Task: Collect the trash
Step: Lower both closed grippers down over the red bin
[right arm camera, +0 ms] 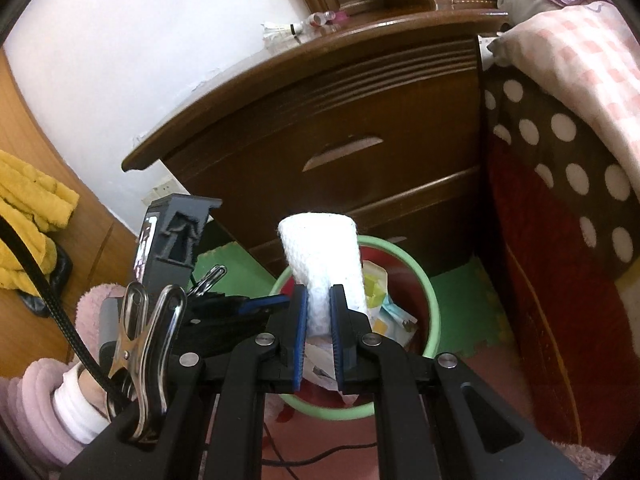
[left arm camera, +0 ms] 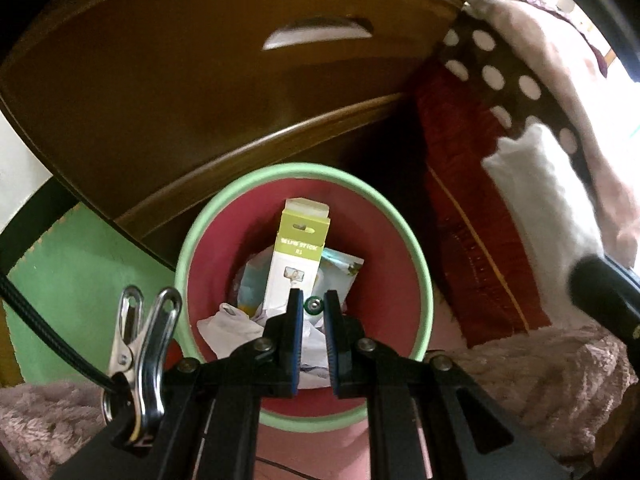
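At frame centre we see our right hand-held gripper [right arm camera: 319,312] clamped on a white paper towel [right arm camera: 320,256] – above the green-rimmed bin [right arm camera: 434,312]. Our left hand-held gripper [left arm camera: 313,306] pinches a small green object [left arm camera: 313,305] over the bin [left arm camera: 424,276] – a selfie-stick box [left arm camera: 298,256] lies inside.

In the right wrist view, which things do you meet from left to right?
Yellow cloth → metal clip → white roll in the right tongs → green bin → dotted blanket.
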The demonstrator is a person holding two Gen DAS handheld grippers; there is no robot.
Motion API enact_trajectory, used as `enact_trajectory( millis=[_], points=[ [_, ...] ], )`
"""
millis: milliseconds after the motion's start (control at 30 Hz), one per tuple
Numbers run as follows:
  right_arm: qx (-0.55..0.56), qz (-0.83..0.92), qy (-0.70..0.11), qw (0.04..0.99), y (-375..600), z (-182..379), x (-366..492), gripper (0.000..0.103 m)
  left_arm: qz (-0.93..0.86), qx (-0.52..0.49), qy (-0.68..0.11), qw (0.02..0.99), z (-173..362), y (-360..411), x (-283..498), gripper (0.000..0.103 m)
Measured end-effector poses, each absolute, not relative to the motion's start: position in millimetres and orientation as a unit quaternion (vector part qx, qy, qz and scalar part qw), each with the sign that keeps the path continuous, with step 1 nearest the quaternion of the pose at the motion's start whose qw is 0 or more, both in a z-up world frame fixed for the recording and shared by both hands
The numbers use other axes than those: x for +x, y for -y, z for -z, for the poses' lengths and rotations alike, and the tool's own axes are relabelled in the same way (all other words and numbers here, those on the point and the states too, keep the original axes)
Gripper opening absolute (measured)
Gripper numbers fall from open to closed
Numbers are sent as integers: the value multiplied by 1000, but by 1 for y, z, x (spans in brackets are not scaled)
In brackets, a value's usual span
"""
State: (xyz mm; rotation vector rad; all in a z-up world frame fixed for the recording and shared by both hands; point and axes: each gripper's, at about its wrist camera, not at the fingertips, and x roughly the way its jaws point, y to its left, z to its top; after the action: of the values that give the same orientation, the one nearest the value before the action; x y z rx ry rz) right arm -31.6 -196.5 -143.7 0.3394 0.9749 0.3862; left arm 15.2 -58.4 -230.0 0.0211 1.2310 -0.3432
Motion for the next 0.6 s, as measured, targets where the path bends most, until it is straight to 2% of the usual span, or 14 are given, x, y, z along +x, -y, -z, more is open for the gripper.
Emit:
enact_trajectory(
  millis=[600],
  points=[
    [175, -176, -495, 832, 198, 169, -26, 12, 111, -8, -607, 787, 283, 45, 35, 11]
  ],
)
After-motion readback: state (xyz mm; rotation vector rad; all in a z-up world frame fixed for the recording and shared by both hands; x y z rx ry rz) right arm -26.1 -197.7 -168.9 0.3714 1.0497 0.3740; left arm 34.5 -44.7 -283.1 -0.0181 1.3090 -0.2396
